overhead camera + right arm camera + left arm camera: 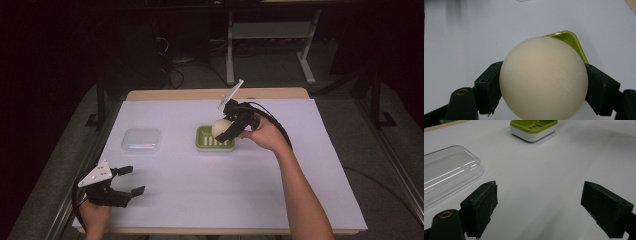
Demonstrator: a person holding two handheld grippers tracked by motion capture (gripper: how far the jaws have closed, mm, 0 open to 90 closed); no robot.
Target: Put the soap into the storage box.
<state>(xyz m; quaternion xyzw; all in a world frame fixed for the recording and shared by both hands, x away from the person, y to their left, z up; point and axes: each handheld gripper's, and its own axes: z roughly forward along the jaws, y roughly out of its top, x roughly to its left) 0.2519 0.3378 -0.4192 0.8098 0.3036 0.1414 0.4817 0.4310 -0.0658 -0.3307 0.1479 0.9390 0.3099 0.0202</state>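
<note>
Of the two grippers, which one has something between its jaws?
The right gripper: its jaws are closed on the cream ball, held above the green soap dish. The left gripper lies open near the table edge, with nothing between its jaws.

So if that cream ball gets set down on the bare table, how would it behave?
The cream ball looks smooth and fully round, so it would likely roll. It seems rigid: the right gripper leaves no visible dent. The green dish should keep it put.

A smooth cream-white rounded soap (543,77) sits between black plastic jaws above a lime-green slotted soap dish (215,138) with a white base; left of that dish lies a clear colourless plastic lid (141,141) on white table covering (200,190).
</note>
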